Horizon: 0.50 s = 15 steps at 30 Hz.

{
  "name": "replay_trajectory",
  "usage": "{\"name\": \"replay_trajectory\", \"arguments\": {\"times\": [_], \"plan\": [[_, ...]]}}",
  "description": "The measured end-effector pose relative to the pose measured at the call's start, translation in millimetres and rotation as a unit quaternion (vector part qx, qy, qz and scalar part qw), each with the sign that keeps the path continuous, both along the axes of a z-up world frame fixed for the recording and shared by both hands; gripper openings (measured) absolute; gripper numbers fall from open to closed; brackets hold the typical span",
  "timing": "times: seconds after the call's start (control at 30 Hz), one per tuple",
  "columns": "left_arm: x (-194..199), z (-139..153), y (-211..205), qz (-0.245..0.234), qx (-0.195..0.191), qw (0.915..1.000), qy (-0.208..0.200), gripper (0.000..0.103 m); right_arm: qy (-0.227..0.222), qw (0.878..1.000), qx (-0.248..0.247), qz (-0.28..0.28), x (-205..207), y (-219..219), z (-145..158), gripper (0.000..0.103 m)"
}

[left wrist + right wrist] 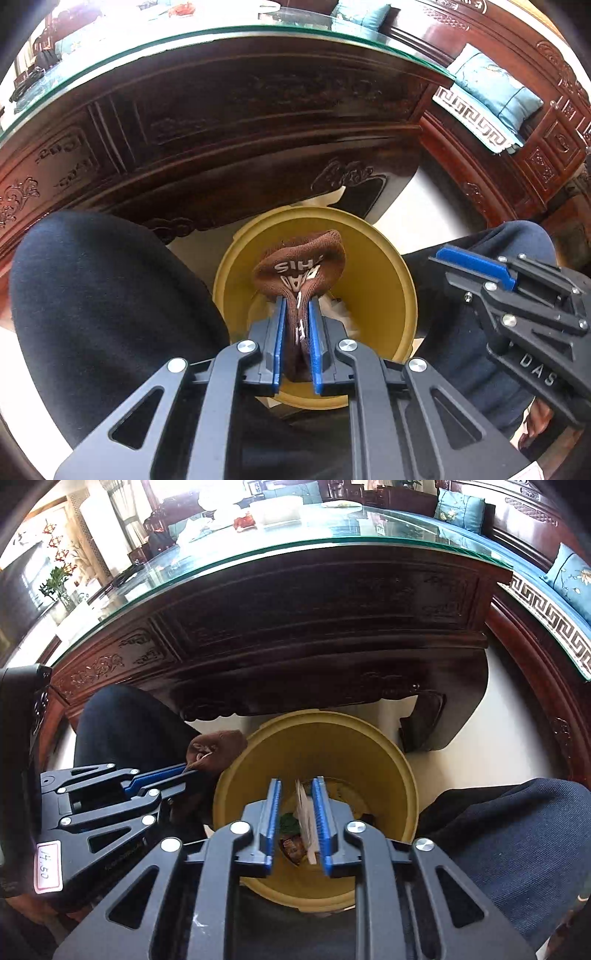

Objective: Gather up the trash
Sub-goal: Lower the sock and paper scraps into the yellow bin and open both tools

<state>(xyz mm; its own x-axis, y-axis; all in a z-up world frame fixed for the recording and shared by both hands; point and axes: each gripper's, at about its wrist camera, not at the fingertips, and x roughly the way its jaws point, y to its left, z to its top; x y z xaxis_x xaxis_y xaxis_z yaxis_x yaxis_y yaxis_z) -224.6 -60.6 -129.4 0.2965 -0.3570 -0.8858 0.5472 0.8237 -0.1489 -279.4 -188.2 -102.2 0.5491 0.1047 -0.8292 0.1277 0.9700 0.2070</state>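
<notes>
Your left gripper (297,306) is clamped on a brown knitted cloth (301,266), its blue pads (277,332) pressing both sides of the fabric. The free end bulges out past the fingertips, with white lettering across it (too crumpled to read whole). In the left wrist view the cloth hangs over the open mouth of the yellow bin (384,280), which stands on the pale floor (436,192) just near of the carved dark wooden table (229,122). From the right wrist view the same cloth (218,747) sits at the bin's left rim, beside your knee (125,716).

Your right gripper (296,786) stands above the bin (332,746) with its jaws set narrow and a gap showing between the pads (271,812). A white piece of paper (306,819) lies in that gap, close by the right pad; whether it touches that pad cannot be told, and nothing presses on its other side. Below it, on the bin's floor, you can make out other rubbish: something green (290,823) and a reddish wrapper (293,847).

The bin sits between your two legs, dark trousers on each side (110,295). The table carries a glass top (332,531), with white dishes far across it. On the right a red wooden bench (491,155) holds blue cushions (495,92).
</notes>
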Motion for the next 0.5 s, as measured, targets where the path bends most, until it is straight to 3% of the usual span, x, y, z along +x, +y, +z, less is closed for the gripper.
{"name": "replay_trajectory", "arguments": {"times": [0.3, 0.43, 0.5], "plan": [[3.2, -22.2, -27.5, -0.034, 0.013, 0.9985, 0.041, 0.014, -0.005, 1.0, 0.011, -0.021, 0.4, -22.0, 0.8, 0.022], [1.3, -29.1, -43.2, -0.053, 0.028, 0.9971, 0.048, 0.029, -0.005, 1.0, 0.016, -0.025, -0.3, -26.6, -0.2, 0.028], [-1.2, -29.6, -49.9, -0.064, 0.026, 0.9964, 0.049, 0.042, -0.003, 0.999, 0.019, -0.029, -0.7, -30.7, -1.4, 0.029]]}}
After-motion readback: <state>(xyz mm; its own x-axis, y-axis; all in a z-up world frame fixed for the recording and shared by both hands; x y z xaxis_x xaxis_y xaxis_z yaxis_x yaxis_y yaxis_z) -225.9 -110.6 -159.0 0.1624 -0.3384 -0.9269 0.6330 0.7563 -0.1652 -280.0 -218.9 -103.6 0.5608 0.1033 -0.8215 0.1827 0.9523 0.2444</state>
